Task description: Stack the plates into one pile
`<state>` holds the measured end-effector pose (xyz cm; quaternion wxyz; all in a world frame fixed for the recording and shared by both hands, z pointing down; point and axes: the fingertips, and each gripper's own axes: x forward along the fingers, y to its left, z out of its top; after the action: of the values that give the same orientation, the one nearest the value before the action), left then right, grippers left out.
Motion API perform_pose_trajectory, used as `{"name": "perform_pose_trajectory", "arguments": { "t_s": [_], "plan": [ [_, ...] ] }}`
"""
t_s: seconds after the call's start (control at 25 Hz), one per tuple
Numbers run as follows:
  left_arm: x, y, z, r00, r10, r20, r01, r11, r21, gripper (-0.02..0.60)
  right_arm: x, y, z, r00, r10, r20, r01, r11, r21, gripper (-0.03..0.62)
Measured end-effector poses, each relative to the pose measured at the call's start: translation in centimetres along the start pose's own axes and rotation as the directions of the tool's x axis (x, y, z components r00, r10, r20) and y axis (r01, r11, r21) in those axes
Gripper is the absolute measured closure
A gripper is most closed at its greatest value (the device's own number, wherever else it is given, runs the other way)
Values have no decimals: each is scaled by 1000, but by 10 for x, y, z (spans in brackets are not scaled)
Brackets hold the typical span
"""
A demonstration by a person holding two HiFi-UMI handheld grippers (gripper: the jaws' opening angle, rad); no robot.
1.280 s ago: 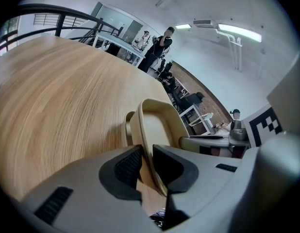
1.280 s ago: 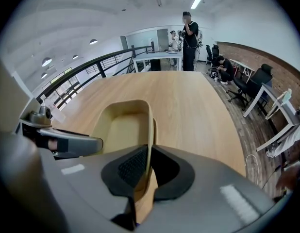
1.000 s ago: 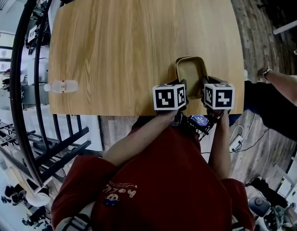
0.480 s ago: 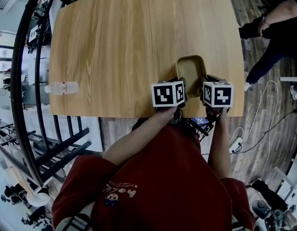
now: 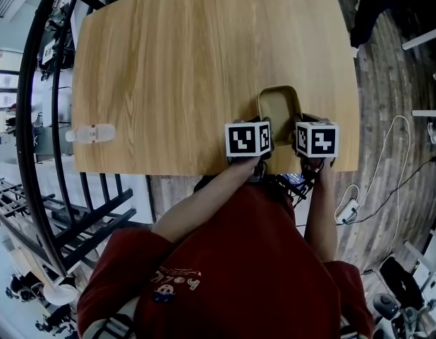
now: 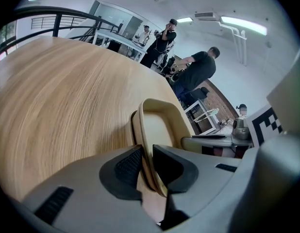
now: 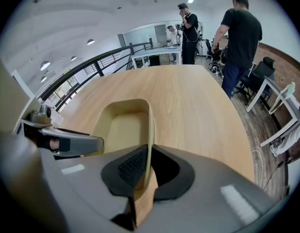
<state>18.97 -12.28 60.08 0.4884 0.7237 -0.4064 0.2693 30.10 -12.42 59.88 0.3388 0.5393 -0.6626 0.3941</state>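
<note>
— Left tool (image 6: pixel 146 163) and right tool (image 7: pixel 146 166): both busy?

— Both clenched, both mine. Notes run left to right across the counter (image 5: pixel 190 62).

— Go on.

— Far left, beyond the counter's edge: black railing (image 5: pixel 36 111). Next, a clear water bottle (image 5: pixel 91 130) on its side near the counter's left near corner, well apart from everything else.

— Then the left tool?

— Yes. It's at the near edge, marker cube (image 5: pixel 247 138) facing up at me. Its jaws pinch the left rim of the plates (image 5: pixel 279 104), ribbed pad on the outside, the other jaw inside the well. From its own camera I count two tan rims there, one nested in the other.

— Where does the pile sit?

— On the counter, right of centre, close to the near edge, its long side running away from me. Rounded corners, raised rim, tan all over. I can't tell whether the near end rests flat on the wood or is tipped up.

— Right tool?

— Clamped on the right rim, opposite the left tool. Ribbed pad inside the well this time, the other jaw outside. From that camera I make out one rim only.

— Beyond that?

— Plank floor (image 5: pixel 387 62) to the right of the counter, with a pale cable (image 5: pixel 387 154) looping across it. People in dark shirts (image 7: pixel 240 33) stand past the counter's far end, seen in both tool cameras.
</note>
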Motion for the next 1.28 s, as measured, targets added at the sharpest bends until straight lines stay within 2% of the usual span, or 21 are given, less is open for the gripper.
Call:
{"name": "perform_pose_trajectory", "arguments": {
  "t_s": [0.24, 0.56, 0.84, 0.96, 1.28],
  "plan": [
    [6, 2, -3, 1000, 14, -11, -14, 1000, -19, 508, 6, -3, -4, 1000, -6, -5, 6, 1000, -16, 557],
    [4, 7, -2, 998, 67, 8, -67, 998, 18, 506, 12, -2, -8, 1000, 2, 7, -2, 1000, -19, 548],
    [9, 15, 0, 995, 98, 11, -98, 995, 33, 475, 16, -1, -6, 999, 19, 28, -19, 1000, -6, 536],
    [13, 18, -2, 995, 104, 5, -104, 994, 41, 459, 16, -4, -7, 999, 8, 33, -7, 1000, -15, 503],
    [23, 20, -5, 996, 85, 2, -85, 995, 59, 443, 25, -12, -17, 999, 35, 19, -37, 997, 64, 490]
  ]
}}
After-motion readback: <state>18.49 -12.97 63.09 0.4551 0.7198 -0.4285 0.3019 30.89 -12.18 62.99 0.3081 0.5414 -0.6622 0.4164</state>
